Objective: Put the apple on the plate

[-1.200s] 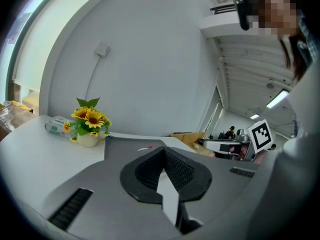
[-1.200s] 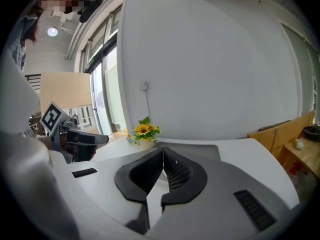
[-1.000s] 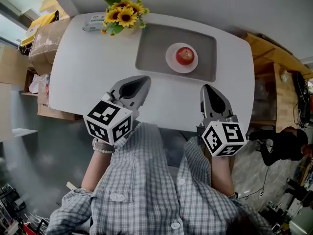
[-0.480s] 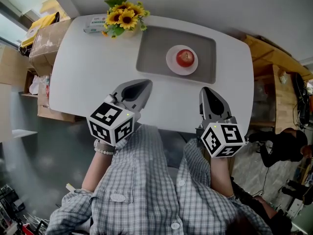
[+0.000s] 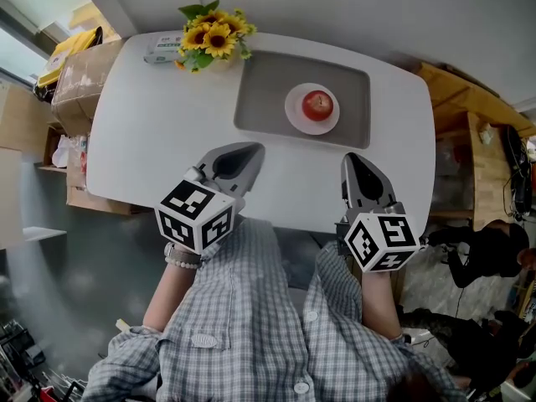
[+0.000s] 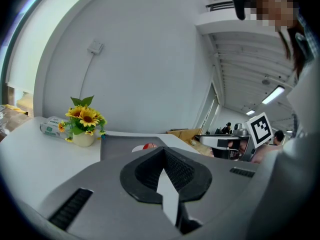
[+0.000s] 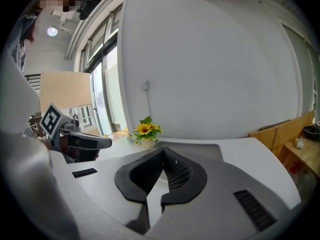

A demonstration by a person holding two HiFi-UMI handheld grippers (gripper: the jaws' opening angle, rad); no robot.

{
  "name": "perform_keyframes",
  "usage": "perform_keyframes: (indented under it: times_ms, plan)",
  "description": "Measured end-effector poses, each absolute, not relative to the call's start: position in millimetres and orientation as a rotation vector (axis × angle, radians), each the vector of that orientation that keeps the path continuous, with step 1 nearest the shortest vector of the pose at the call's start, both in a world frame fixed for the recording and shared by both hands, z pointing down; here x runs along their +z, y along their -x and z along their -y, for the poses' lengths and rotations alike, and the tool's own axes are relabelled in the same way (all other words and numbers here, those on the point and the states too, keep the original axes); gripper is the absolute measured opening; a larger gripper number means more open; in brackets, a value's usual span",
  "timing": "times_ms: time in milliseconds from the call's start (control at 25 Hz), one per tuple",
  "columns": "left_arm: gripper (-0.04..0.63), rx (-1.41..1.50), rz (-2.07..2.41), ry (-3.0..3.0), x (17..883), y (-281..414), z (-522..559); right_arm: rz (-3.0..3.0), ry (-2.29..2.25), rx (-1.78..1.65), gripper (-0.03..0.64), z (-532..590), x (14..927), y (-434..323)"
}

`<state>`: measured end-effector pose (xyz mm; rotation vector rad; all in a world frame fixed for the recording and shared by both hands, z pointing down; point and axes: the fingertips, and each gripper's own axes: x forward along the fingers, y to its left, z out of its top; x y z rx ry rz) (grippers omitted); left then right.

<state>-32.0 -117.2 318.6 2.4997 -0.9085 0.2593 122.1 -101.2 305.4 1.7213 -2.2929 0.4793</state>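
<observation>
A red apple (image 5: 317, 104) rests on a small white plate (image 5: 296, 117), which stands on a grey tray (image 5: 261, 90) at the far side of the white table (image 5: 159, 132). My left gripper (image 5: 253, 150) hovers over the near table edge, shut and empty, well short of the tray. My right gripper (image 5: 351, 158) is also shut and empty, near the front edge and right of the plate. In the left gripper view the apple (image 6: 149, 146) peeks just over the closed left gripper (image 6: 162, 150). The right gripper view shows my right gripper (image 7: 163, 150) with its tips together.
A pot of sunflowers (image 5: 210, 32) and a small packet (image 5: 159, 50) stand at the table's far left corner. Cardboard boxes (image 5: 75, 74) sit beside the table on the left, and wooden furniture (image 5: 469, 124) on the right. A wall runs behind the table.
</observation>
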Motion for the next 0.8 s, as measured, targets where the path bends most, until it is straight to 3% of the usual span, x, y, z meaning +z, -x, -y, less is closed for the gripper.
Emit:
perform_keyframes:
  times_ms: [800]
  plan:
    - [0.009, 0.293, 0.886, -2.487, 329.3, 27.6, 121.5, 2.272, -1.715, 0.533, 0.021, 104.9, 318.1, -126.0]
